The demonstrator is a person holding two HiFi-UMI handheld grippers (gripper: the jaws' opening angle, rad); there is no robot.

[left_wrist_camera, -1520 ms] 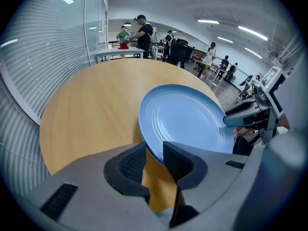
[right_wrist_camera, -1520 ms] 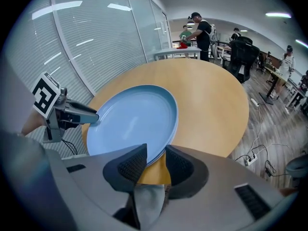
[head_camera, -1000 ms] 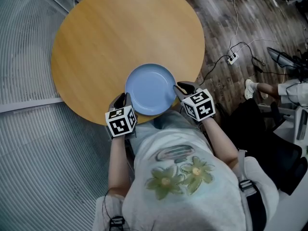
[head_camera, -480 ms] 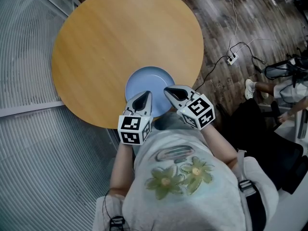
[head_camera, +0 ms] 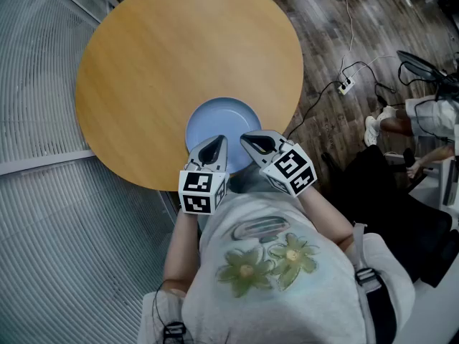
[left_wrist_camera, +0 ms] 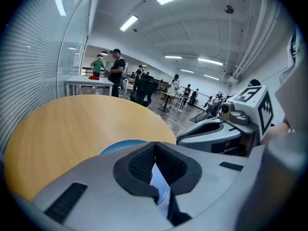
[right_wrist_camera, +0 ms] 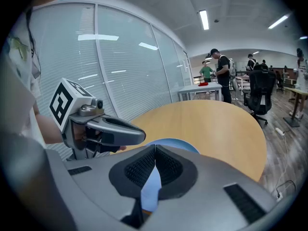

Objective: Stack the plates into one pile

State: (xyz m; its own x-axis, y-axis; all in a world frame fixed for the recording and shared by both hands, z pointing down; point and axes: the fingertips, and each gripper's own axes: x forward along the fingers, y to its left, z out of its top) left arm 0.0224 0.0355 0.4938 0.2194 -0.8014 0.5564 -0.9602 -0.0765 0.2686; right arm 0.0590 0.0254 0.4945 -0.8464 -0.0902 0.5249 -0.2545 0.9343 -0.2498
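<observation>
A single light-blue plate point(head_camera: 222, 120) lies on the round wooden table point(head_camera: 179, 49), close to its near edge. No other plate shows. My left gripper point(head_camera: 217, 140) hangs over the plate's near rim, shut, with nothing between its pads. My right gripper point(head_camera: 244, 136) hovers beside it over the same rim, its jaws having just been closing on nothing; they now meet. In the left gripper view the closed tips point(left_wrist_camera: 154, 143) point across the plate point(left_wrist_camera: 118, 147), with the right gripper point(left_wrist_camera: 180, 138) alongside. From the right gripper view, the plate point(right_wrist_camera: 175, 143) lies just past the closed tips point(right_wrist_camera: 155, 148).
A glass wall with blinds point(head_camera: 36, 192) runs along the table's left side. On the wooden floor at right lie cables and a power strip point(head_camera: 346, 86), near a seated person's shoe point(head_camera: 380, 120). Several people stand far back in the room point(left_wrist_camera: 115, 71).
Both grippers swung in from the plate's two sides to sit side by side over its near rim. Their jaws went from open to shut. The plate stayed put.
</observation>
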